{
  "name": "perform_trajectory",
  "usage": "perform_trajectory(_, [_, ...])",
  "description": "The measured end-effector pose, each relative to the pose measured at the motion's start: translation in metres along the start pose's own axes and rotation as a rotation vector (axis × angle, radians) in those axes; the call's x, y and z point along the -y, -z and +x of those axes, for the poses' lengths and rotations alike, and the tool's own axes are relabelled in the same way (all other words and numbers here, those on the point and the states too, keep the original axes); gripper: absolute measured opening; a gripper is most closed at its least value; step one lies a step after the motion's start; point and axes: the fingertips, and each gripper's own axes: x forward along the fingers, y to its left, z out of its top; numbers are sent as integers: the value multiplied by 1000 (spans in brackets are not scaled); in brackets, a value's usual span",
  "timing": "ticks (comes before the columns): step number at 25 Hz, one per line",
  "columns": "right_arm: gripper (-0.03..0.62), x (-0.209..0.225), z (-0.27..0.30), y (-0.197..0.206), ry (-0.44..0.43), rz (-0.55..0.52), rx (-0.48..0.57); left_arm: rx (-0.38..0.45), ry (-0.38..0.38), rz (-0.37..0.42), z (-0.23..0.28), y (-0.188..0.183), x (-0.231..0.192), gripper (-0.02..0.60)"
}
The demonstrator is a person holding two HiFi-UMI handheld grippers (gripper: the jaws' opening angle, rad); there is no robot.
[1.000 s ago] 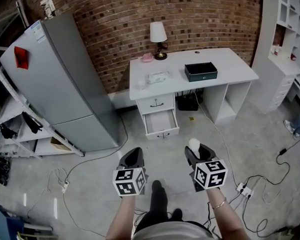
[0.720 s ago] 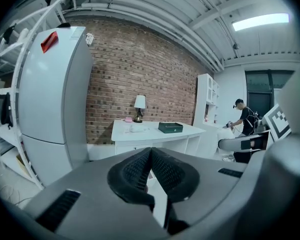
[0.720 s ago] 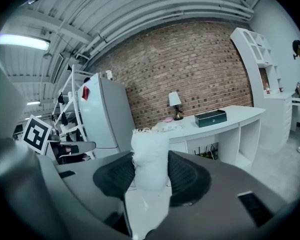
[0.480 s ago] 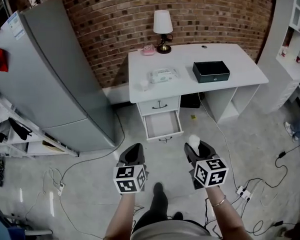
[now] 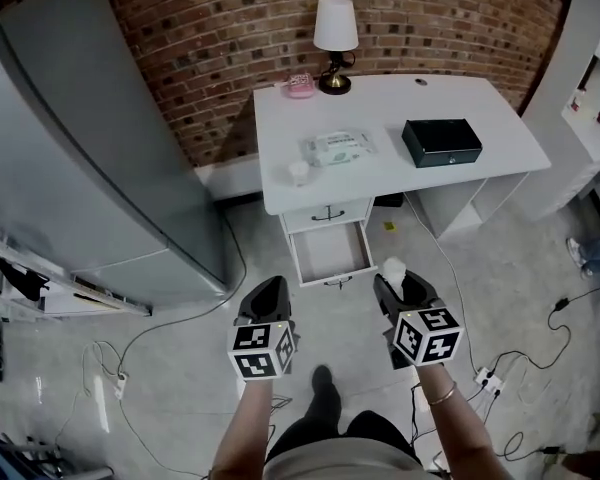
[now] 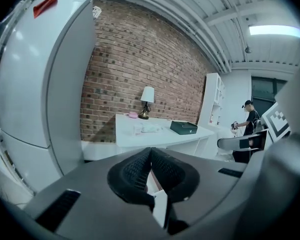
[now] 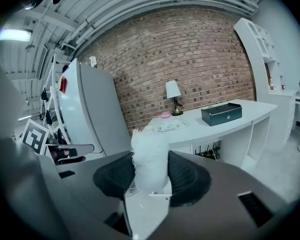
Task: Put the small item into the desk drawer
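Head view: the white desk (image 5: 380, 103) sits bigger and nearer to the bottom of the picture than a second ago, and the grey fridge (image 5: 90, 138) has slid out to the left edge, so the person has walked up to the desk. Both grippers keep the same carry pose, low in front of the body. That reads as the approach leg being nearly over, with the drop still to do. The open drawer (image 5: 329, 253), the lower of the two under the desk's left end, is pulled out and looks empty from here; the closed drawer (image 5: 327, 211) above it is untouched. The small white item (image 5: 391, 268) is in the right gripper (image 5: 400, 280), same as before. In the right gripper view it stands upright between the two dark pads (image 7: 190, 176), which press it from either side, and its ragged top pokes above them; it looks soft, a wad or tuft, can't tell more. It is not in the drawer yet: in the head view it hangs just in front of and to the right of the drawer's front edge, above the floor. The left gripper (image 5: 269, 298) carries nothing, its jaws pressed together in its own view. Desktop clutter is untouched: lamp (image 5: 335, 28), black box (image 5: 441, 142), wipes pack (image 5: 336, 148). Next call: bring the right gripper forward and left over the drawer, lower, then let go.
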Motion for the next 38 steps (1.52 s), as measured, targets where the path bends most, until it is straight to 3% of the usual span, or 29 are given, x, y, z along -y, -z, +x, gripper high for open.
perform_trajectory(15, [189, 27, 87, 24, 19, 46, -88, -78, 9, -40, 71, 29, -38, 21])
perform_trajectory(24, [189, 54, 160, 53, -21, 28, -152, -115, -16, -57, 130, 59, -58, 21])
perform_trajectory(38, [189, 102, 293, 157, -63, -11, -298, -161, -41, -71, 226, 138, -93, 21])
